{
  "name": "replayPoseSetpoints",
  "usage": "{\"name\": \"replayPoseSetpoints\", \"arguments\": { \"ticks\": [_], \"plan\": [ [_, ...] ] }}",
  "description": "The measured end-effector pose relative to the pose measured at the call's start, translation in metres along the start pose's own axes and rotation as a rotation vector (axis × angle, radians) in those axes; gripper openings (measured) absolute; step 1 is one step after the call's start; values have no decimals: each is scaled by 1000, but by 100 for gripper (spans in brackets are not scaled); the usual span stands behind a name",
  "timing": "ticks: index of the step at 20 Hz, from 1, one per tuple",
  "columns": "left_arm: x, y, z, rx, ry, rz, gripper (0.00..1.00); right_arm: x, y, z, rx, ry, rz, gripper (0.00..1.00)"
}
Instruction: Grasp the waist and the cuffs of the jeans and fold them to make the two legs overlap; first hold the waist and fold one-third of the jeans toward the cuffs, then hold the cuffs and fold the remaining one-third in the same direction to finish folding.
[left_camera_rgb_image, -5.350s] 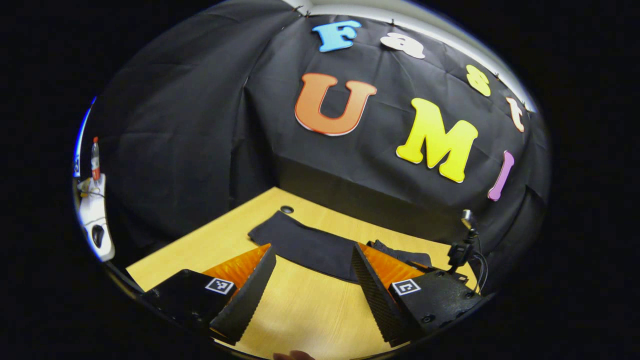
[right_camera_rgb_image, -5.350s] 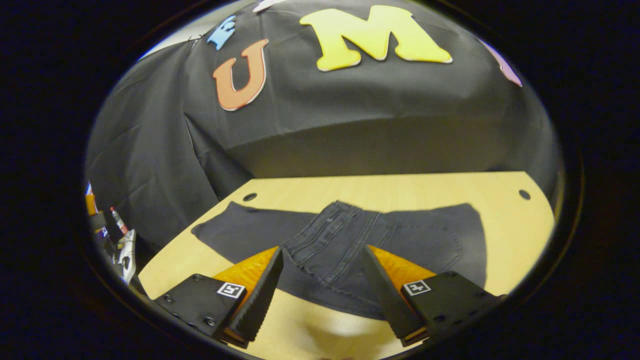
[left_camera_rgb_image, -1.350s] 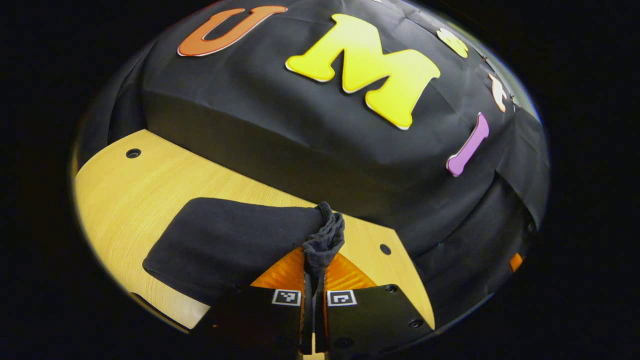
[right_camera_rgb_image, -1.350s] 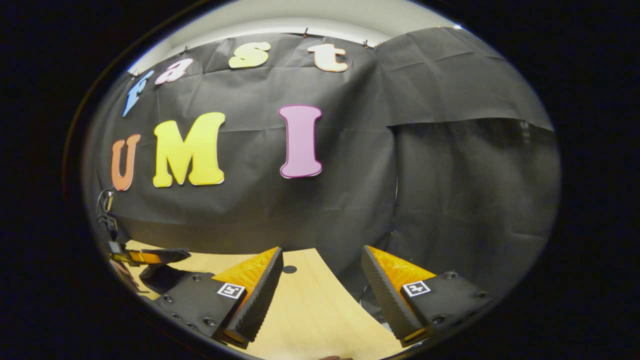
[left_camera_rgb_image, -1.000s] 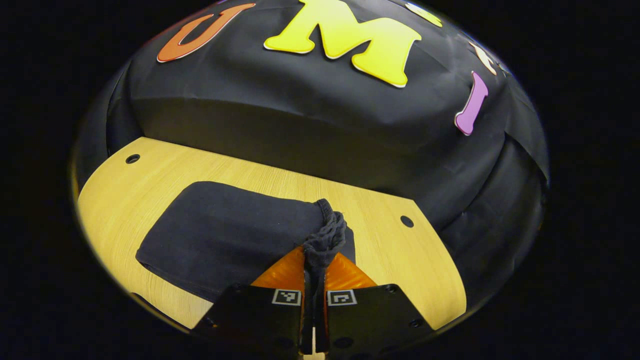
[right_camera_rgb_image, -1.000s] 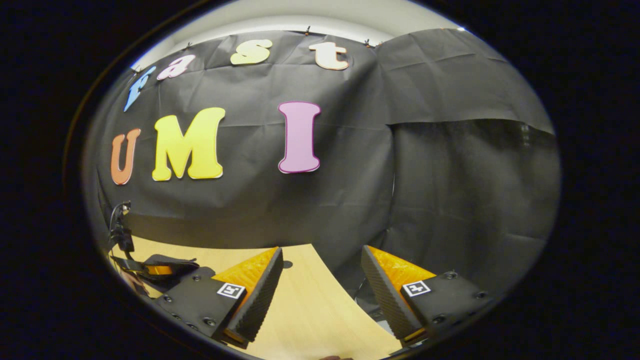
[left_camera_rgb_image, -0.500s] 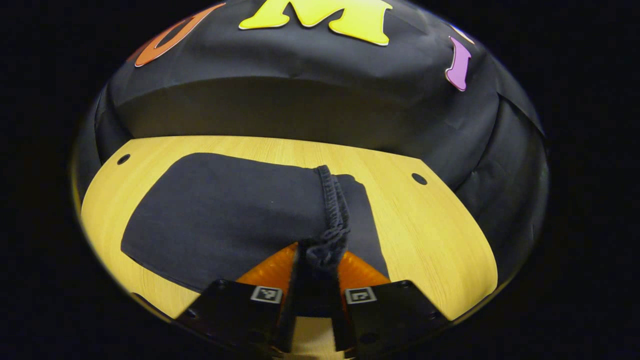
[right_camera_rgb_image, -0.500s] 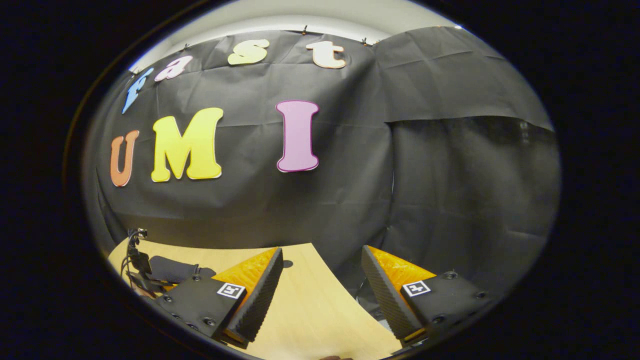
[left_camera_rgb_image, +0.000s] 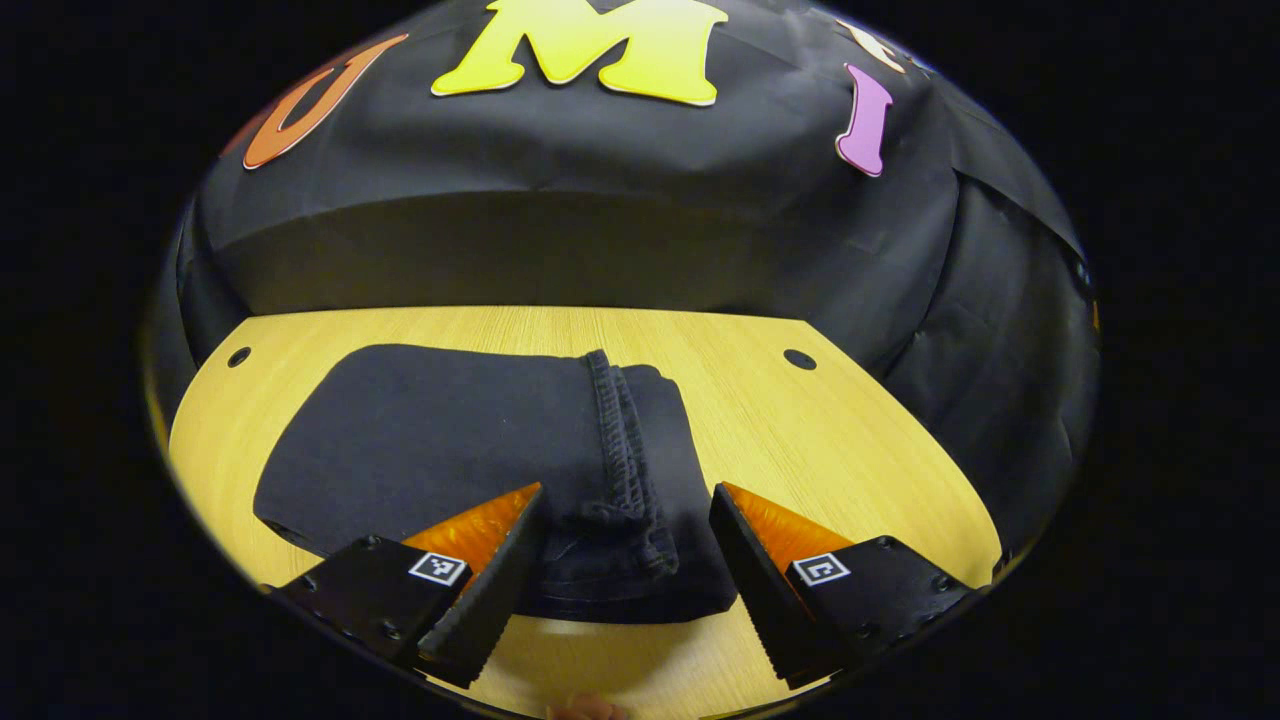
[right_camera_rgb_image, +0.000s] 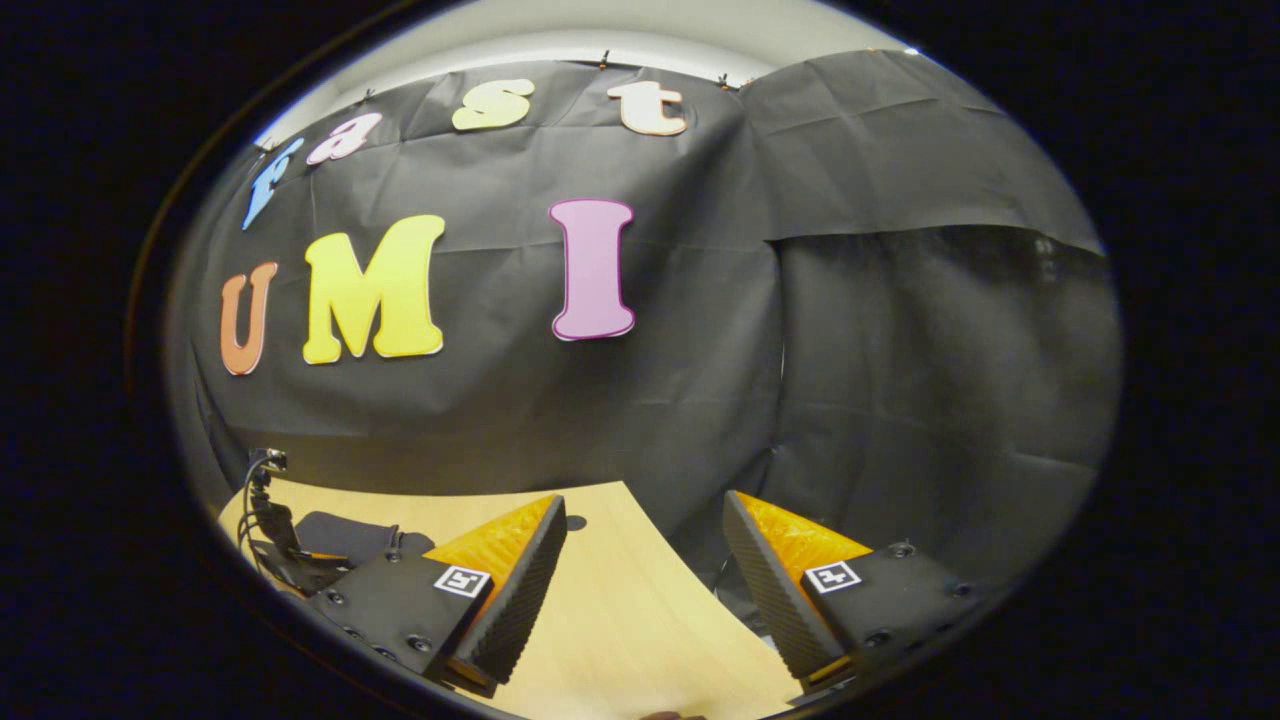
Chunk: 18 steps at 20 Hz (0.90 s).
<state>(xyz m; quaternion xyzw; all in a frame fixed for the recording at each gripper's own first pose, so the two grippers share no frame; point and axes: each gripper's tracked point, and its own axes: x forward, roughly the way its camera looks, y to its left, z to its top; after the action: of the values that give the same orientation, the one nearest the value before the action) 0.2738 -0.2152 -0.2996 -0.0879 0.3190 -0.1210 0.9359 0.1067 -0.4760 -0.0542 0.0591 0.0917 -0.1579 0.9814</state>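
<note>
A pale wooden tabletop (left_camera_rgb_image: 850, 440) with a fine straight grain carries the work, and it has a small round hole near each far corner, one on the left (left_camera_rgb_image: 239, 357) and one on the right (left_camera_rgb_image: 799, 359). Black cloth (left_camera_rgb_image: 560, 230) hangs in creased folds behind it and wraps round both sides of the booth; in the right gripper view a strip of pale wall (right_camera_rgb_image: 620, 35) shows above the cloth's top edge.

The dark jeans (left_camera_rgb_image: 440, 440) lie flat on the tabletop as a folded bundle, left of the middle, with a thick stitched hem (left_camera_rgb_image: 625, 460) running across the top layer near the right-hand edge.

The left tongs (left_camera_rgb_image: 625, 560) stand wide apart, one finger on each side of the near end of that hem, gripping nothing.

The right tongs (right_camera_rgb_image: 640, 585) are also spread apart and empty, over a bare corner of the tabletop (right_camera_rgb_image: 620, 620) well to the right. At the left of that view the jeans (right_camera_rgb_image: 345, 535) show as a dark mound, with the other gripper (right_camera_rgb_image: 270, 520) beside them.
</note>
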Motion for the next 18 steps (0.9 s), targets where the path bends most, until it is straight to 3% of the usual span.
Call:
{"name": "replayPoseSetpoints", "arguments": {
  "ticks": [4,5,7,9,18],
  "plan": [
    [-36,23,35,-22,-86,16,100,-1,2,-4,8,10,37,93],
    [-46,32,44,-19,-111,31,100,-1,4,-3,11,12,52,98],
    [-64,51,62,-23,-156,55,100,-4,5,0,14,18,85,93],
    [-87,76,78,-34,-196,89,100,-10,10,0,17,24,123,98],
    [-202,179,121,-43,-368,260,99,-37,120,0,40,-6,284,98]
  ]
}}
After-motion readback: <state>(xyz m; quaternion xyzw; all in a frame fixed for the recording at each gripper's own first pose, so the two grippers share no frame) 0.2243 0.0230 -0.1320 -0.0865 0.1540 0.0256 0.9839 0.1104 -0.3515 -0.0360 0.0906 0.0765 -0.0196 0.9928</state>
